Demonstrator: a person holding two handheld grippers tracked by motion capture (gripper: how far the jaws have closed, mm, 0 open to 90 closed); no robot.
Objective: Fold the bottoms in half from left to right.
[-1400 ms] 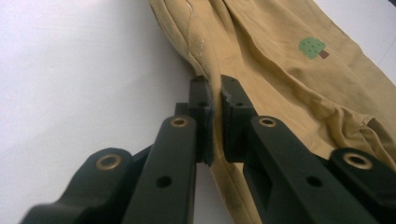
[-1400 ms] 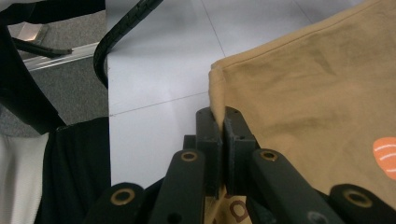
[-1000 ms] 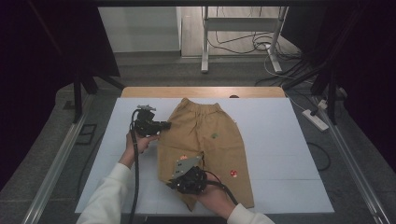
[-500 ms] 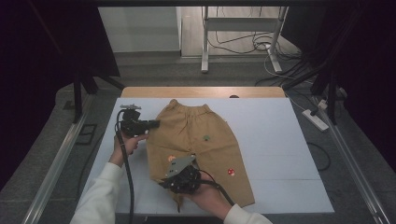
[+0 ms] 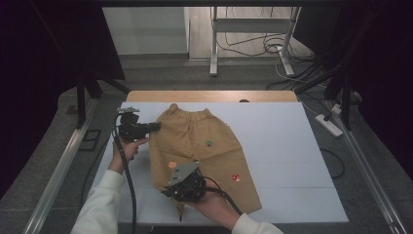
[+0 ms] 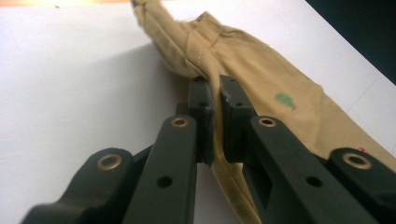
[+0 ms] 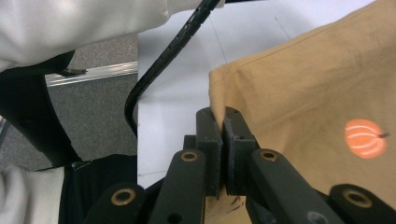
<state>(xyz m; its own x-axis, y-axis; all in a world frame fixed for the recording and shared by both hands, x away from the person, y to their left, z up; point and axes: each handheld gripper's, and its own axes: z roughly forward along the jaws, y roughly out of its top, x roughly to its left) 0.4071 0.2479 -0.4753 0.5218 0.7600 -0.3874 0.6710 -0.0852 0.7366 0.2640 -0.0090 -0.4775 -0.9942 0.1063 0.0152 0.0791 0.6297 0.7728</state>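
A pair of tan shorts (image 5: 209, 146) with small green, orange and red prints lies spread on the white table sheet (image 5: 292, 161), waistband at the far end. My left gripper (image 5: 155, 126) is shut on the left side seam near the waistband. In the left gripper view the fabric (image 6: 261, 70) is pinched between the black jaws (image 6: 215, 93) and lifted slightly off the sheet. My right gripper (image 5: 170, 191) is shut on the near left hem corner. In the right gripper view the jaws (image 7: 222, 121) clamp that corner of the shorts (image 7: 317, 74), beside an orange pumpkin print (image 7: 366, 138).
A wooden table edge (image 5: 209, 96) runs along the back of the sheet. Metal rails (image 5: 58, 170) flank the table. A power strip (image 5: 328, 125) lies on the floor at the right. The left gripper's cable (image 7: 163, 70) and a white sleeve (image 7: 70, 23) cross the right gripper view.
My left gripper has moved left with the side of the shorts in it, drawing the fabric wider and flatter. The right gripper has stayed in place on the hem.
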